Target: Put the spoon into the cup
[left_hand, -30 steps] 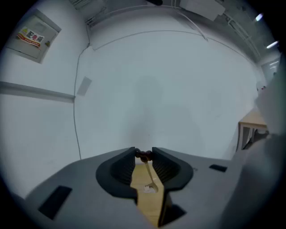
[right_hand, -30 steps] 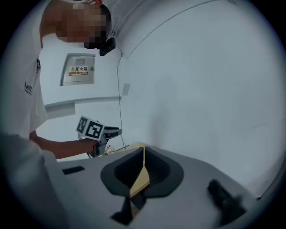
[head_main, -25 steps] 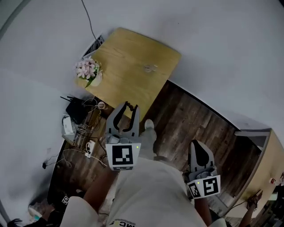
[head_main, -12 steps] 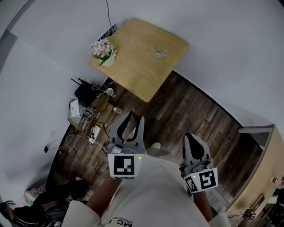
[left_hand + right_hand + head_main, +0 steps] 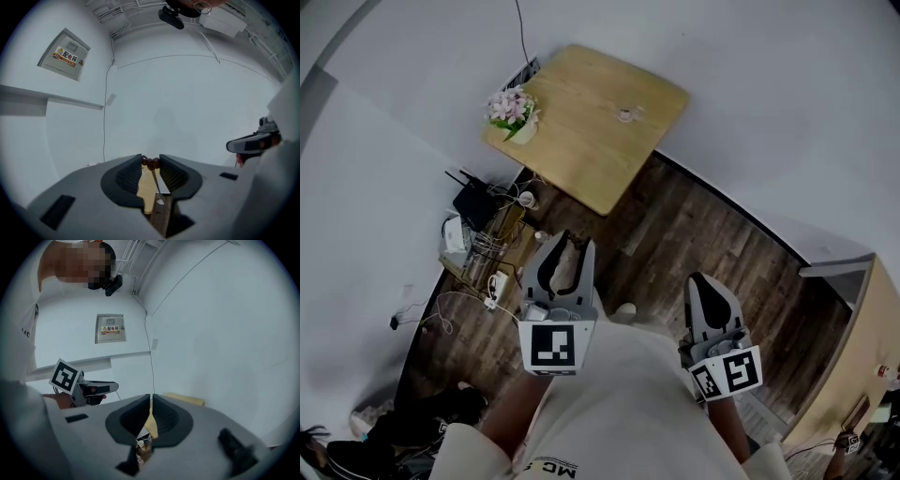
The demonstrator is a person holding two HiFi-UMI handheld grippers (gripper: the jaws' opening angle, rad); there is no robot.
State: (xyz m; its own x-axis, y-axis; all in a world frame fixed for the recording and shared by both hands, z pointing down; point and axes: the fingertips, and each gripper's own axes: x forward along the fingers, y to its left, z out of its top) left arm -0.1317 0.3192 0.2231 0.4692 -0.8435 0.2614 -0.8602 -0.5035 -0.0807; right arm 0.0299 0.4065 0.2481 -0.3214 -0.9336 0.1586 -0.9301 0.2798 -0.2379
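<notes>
A small cup (image 5: 624, 113) stands on the light wooden table (image 5: 581, 159) at the top of the head view. My left gripper (image 5: 569, 241) hovers over the dark floor, short of the table's near corner. In the left gripper view it (image 5: 151, 161) is shut on the brown beaded end of a thin metal spoon (image 5: 156, 185), whose bowl hangs down between the jaws. My right gripper (image 5: 701, 281) is held further right and lower. In the right gripper view its jaws (image 5: 151, 398) meet at the tips with nothing between them.
A pot of pink flowers (image 5: 512, 108) sits on the table's left corner. A black router (image 5: 473, 200), cables and a low rack (image 5: 478, 258) crowd the floor to the left. A wooden cabinet (image 5: 862, 375) stands at the right. White walls surround the dark plank floor (image 5: 694, 234).
In the head view the table has slid up and away, and both grippers sit lower, further from its near corner. Most of this happened early; the left jaws still hold the spoon.
</notes>
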